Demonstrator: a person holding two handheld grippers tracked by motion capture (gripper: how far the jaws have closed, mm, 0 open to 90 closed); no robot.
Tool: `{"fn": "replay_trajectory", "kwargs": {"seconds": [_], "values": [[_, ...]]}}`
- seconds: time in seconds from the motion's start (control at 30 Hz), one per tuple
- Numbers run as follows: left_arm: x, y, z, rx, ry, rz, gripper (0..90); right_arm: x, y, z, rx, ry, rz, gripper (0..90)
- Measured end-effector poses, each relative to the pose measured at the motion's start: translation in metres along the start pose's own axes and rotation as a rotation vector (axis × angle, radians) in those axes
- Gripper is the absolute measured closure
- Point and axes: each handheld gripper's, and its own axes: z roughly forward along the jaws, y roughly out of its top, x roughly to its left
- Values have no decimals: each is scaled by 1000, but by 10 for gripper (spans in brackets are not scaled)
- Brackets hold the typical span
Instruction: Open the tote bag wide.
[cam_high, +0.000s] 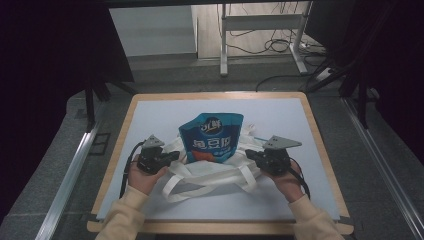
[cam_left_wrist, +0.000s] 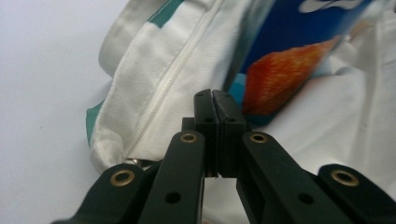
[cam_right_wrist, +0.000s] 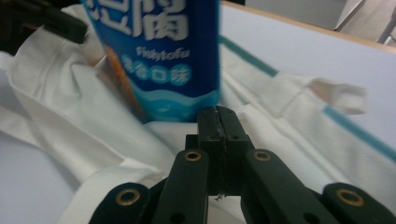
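A blue snack pouch (cam_high: 212, 137) with white lettering stands half inside a white cloth tote bag (cam_high: 210, 174) with teal trim, in the middle of the table. My left gripper (cam_high: 172, 156) is at the bag's left side and my right gripper (cam_high: 248, 153) is at its right side. In the left gripper view the left gripper (cam_left_wrist: 212, 95) has its jaws pressed together, with white cloth of the bag (cam_left_wrist: 159, 84) caught between them beside the pouch (cam_left_wrist: 299, 46). In the right gripper view the right gripper (cam_right_wrist: 217, 112) is likewise shut on the bag's cloth (cam_right_wrist: 70, 107), just below the pouch (cam_right_wrist: 159, 56).
The bag lies on a pale mat (cam_high: 280, 115) over a wooden-edged table (cam_high: 316, 131). Its handles (cam_high: 175, 187) loop toward the near edge. A strap end (cam_right_wrist: 341, 95) lies on the mat to the right. A metal desk frame (cam_high: 262, 22) and cables stand beyond the table.
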Motion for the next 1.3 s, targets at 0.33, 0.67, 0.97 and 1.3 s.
{"fn": "replay_trajectory", "kwargs": {"seconds": [0.33,0.67,0.97,1.3], "values": [[10,1,18,14,27,-42,896,12,-37,12,148,31,-9,890],[13,3,22,21,22,-52,898,18,-59,18,203,45,-15,891],[9,3,8,-10,16,-39,894,15,-48,13,164,32,-12,890],[-4,3,-26,-85,-26,-19,893,6,-29,2,88,9,7,890]]}}
